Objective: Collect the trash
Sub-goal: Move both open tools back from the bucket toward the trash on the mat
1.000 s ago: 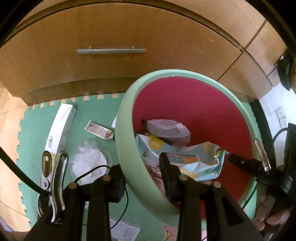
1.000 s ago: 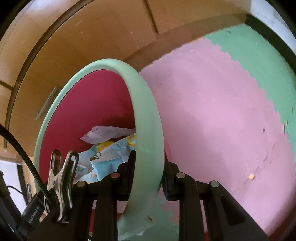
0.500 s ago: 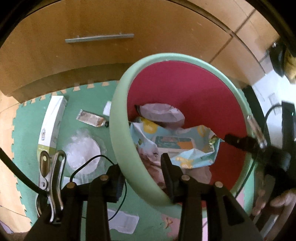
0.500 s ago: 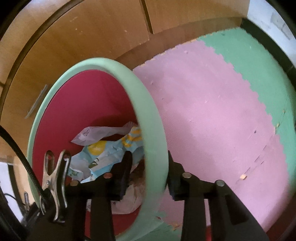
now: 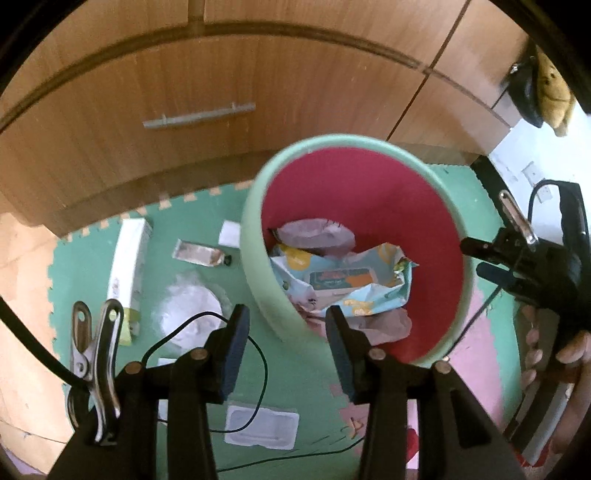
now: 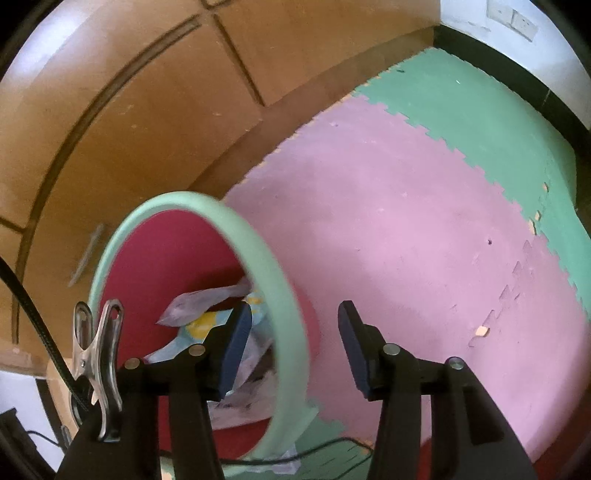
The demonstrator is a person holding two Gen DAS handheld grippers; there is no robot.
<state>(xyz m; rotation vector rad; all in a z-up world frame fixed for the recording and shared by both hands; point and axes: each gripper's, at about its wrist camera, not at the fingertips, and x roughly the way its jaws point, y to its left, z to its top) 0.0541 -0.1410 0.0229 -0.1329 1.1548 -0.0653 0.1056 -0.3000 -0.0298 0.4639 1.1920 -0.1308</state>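
A mint-green bin with a red inside (image 5: 258,266) stands on the foam mat and holds crumpled wrappers, among them a light blue wipes pack (image 5: 343,280). My left gripper (image 5: 286,332) is open, its fingers either side of the bin's near-left rim without touching. My right gripper (image 6: 291,332) is open too, its fingers astride the bin's rim (image 6: 280,295); it also shows in the left wrist view (image 5: 476,258). On the mat left of the bin lie a white carton (image 5: 127,269), a brown sachet (image 5: 199,254), a clear plastic lid (image 5: 192,314) and white paper scraps (image 5: 262,426).
Wooden drawers with a metal handle (image 5: 199,116) stand behind the bin. The floor is green (image 5: 195,218) and pink (image 6: 406,229) foam mat. A thin black cable (image 5: 258,369) loops over the mat near my left gripper. A white wall with a socket (image 6: 517,22) is at the right.
Both grippers have opened and let go of the bin's rim. Both have drawn back and up, so the bin looks smaller and stands free on the mat.
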